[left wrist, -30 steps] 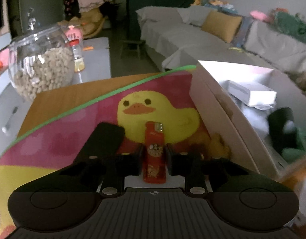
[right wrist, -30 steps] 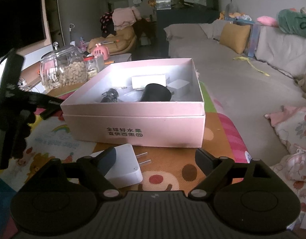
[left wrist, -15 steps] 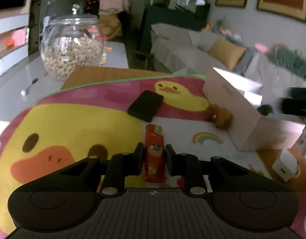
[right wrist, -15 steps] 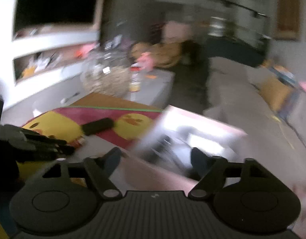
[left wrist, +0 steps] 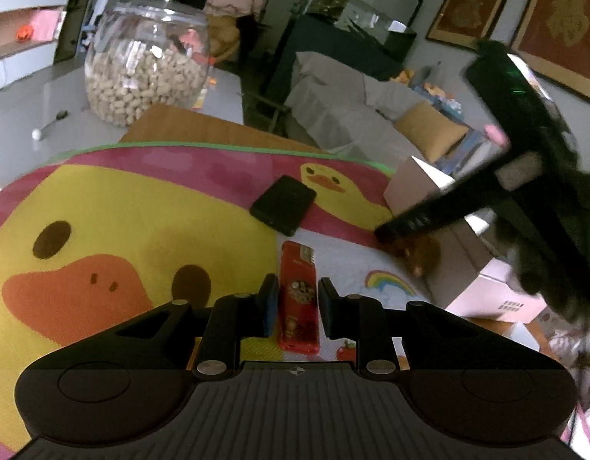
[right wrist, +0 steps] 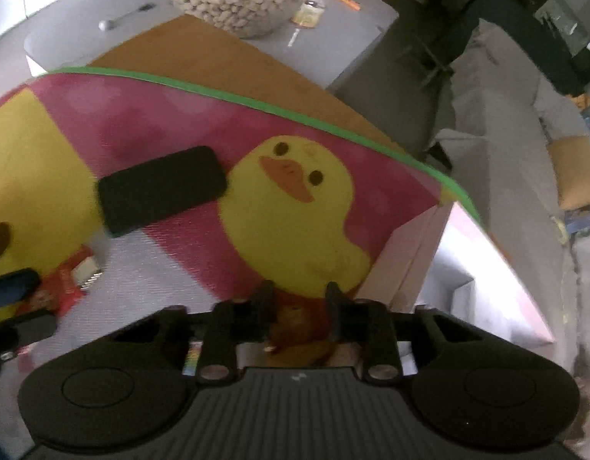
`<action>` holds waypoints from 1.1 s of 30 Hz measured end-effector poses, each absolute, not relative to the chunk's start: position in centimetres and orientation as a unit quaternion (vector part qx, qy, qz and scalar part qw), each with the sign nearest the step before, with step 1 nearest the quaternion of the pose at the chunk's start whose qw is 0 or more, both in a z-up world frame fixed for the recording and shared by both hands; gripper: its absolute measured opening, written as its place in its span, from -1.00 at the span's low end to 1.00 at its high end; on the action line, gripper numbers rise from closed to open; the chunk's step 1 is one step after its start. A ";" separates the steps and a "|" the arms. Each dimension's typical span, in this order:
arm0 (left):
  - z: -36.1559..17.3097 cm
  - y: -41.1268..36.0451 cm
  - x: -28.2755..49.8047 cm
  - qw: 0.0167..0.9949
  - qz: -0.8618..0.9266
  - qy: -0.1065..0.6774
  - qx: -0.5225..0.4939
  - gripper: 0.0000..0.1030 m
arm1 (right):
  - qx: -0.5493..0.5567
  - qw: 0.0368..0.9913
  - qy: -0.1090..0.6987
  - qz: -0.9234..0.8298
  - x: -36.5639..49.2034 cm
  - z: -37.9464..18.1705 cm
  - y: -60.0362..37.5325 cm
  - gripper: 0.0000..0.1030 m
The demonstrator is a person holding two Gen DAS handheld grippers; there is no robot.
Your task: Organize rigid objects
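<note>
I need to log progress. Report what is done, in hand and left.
Done: cannot tell; the pink box shows only its wall and rim. In hand: the left gripper is shut on the red lighter; the right gripper, jaws just closing, is around a small brown toy beside the box. Left: the black phone lies untouched on the duck mat.
</note>
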State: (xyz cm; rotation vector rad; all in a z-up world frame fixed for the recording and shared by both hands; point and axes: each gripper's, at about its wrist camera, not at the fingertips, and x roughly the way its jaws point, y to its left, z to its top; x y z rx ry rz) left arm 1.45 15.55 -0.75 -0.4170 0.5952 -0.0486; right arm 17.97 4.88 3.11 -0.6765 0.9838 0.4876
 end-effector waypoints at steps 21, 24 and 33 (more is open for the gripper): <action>0.4 12.8 4.2 0.937 -0.009 0.331 -0.110 -0.43 | -0.205 0.872 0.362 0.260 3.4 5.0 -7.4 0.13; 0.5 12.3 5.1 0.936 -0.002 0.339 -0.091 -0.42 | -0.156 0.880 0.367 0.257 3.4 4.1 -8.4 0.14; 0.3 10.9 4.3 0.941 0.015 0.333 -0.051 -0.48 | -0.053 0.896 0.364 0.250 6.0 2.0 -7.3 0.43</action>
